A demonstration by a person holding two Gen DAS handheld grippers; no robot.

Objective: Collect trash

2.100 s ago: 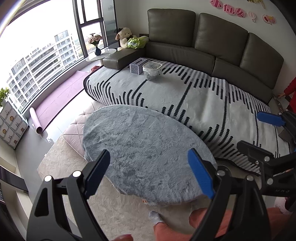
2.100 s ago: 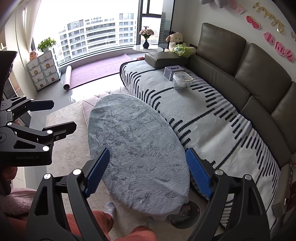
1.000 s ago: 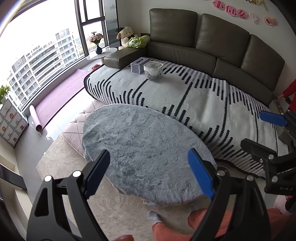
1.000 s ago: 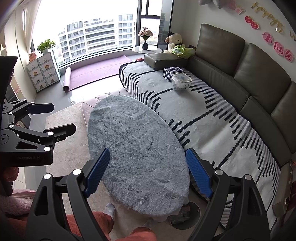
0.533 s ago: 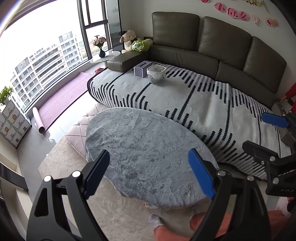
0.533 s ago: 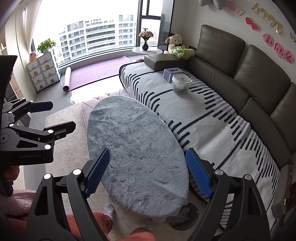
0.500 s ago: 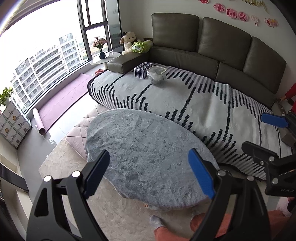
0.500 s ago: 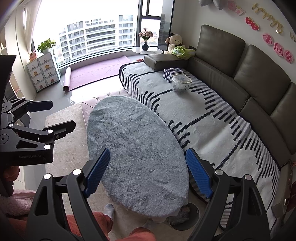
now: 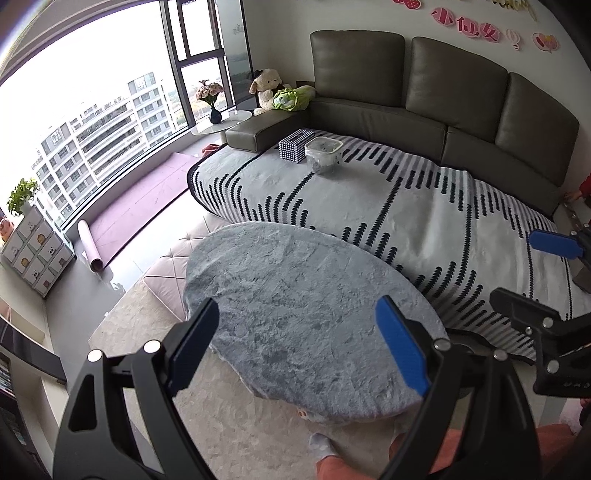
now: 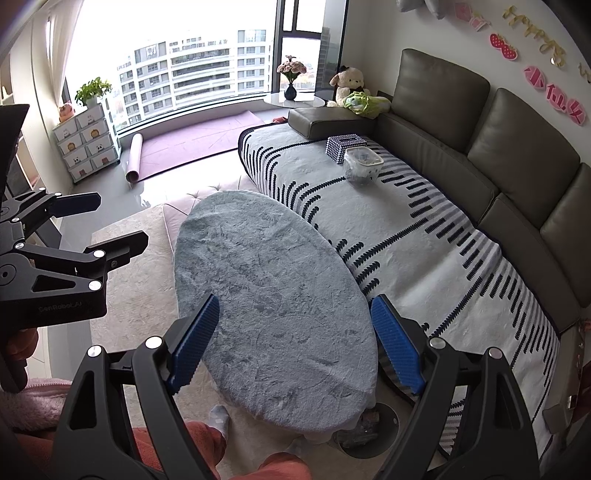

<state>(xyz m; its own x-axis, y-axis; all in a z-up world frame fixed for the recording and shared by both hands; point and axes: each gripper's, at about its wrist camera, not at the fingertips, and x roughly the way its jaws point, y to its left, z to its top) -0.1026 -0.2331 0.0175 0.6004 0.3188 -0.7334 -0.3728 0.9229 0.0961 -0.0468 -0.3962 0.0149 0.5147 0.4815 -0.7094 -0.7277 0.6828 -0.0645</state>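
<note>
— Left wrist view first. Any writing to read?

— Pink cut-out characters (image 9: 472, 27) on the white wall above the dark olive leather sofa (image 9: 424, 107); I cannot make them out surely. The left gripper (image 9: 295, 349) hangs with its blue-padded jaws wide apart and empty, above the oval table under a fluffy grey-blue cover (image 9: 295, 314). The right gripper (image 9: 532, 273) shows at the right edge, also spread.

— And the trash?

— A small clear bin lined with a plastic bag (image 9: 324, 153) stands on the grey blanket with black dashed stripes (image 9: 388, 214), just beside a black-and-white dotted tissue box (image 9: 295, 145). Both lie well apart from the grippers, with the table between.

— Now the right wrist view.

— The left gripper's body at the left edge bears pale lettering, "GenRobot.AI" as far as I can read. The right gripper's jaws stand apart, holding nothing, over the table's near end. Beyond, a rolled purple mat (image 10: 133, 157) lies by the window, near a white drawer chest with animal pictures (image 10: 86, 142). A cream plush toy (image 10: 347, 86) sits at the sofa's far end. A person's orange-clad knees (image 10: 207, 443) show below.
</note>
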